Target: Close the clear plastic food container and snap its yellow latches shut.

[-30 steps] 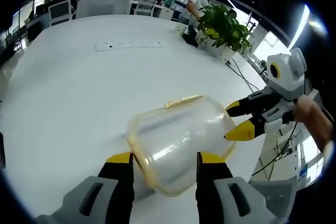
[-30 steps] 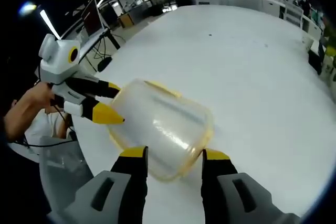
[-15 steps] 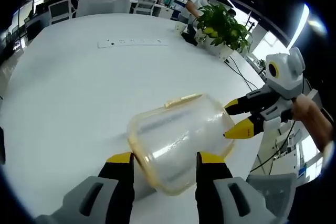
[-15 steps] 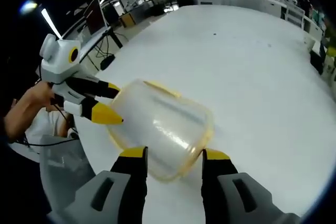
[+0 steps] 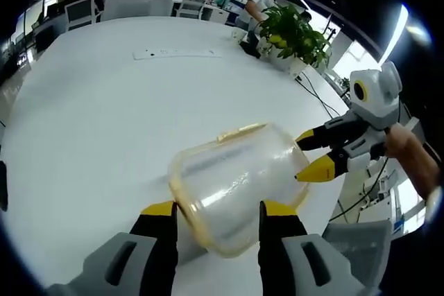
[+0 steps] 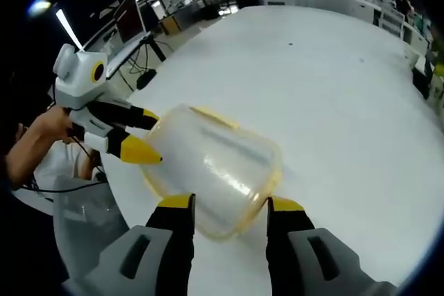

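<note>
A clear plastic container with a yellow rim and a yellow latch is tipped on its side above the white table. My left gripper is shut on its near end, one jaw on each side. From the right, my right gripper clamps the far end with its yellow tips. In the right gripper view the same container sits between the right gripper jaws, and the left gripper bites the opposite end. Whether the lid is on is hard to tell.
A white power strip lies far across the table, and a potted plant stands at its far right edge. A person's hand holds the left gripper. Chairs and desks with a monitor lie beyond the table.
Both grippers keep the same hold on the container. Only the views have drifted slightly, so the background has slid a little.
</note>
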Demonstrator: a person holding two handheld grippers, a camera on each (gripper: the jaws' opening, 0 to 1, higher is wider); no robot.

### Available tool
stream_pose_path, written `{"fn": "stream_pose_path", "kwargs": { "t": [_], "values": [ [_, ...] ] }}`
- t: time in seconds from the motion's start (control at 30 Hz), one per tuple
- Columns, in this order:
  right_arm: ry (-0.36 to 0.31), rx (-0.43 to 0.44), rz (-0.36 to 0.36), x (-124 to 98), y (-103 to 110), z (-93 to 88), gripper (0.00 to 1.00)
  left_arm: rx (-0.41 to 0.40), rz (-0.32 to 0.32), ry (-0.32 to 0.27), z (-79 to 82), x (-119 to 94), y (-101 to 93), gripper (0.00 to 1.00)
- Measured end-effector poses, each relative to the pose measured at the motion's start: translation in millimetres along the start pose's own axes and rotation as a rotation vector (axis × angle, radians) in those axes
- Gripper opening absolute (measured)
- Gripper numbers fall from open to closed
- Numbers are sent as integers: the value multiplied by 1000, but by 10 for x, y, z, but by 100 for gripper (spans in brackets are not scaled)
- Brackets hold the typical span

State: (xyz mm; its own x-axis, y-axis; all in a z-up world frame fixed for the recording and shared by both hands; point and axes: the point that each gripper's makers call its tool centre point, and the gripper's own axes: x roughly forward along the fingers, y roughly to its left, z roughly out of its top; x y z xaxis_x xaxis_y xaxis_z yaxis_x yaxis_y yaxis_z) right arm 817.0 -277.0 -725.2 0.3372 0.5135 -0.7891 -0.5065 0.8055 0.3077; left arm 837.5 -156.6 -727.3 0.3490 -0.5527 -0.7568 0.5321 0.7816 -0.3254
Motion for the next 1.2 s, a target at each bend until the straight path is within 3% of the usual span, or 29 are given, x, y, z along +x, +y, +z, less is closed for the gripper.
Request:
{"fn": "stream_pose_path", "kwargs": {
  "t": [1.2],
  "values": [
    [-18, -7, 13, 79, 337, -78, 38, -25, 9, -6, -301, -257, 114, 40]
  ]
}}
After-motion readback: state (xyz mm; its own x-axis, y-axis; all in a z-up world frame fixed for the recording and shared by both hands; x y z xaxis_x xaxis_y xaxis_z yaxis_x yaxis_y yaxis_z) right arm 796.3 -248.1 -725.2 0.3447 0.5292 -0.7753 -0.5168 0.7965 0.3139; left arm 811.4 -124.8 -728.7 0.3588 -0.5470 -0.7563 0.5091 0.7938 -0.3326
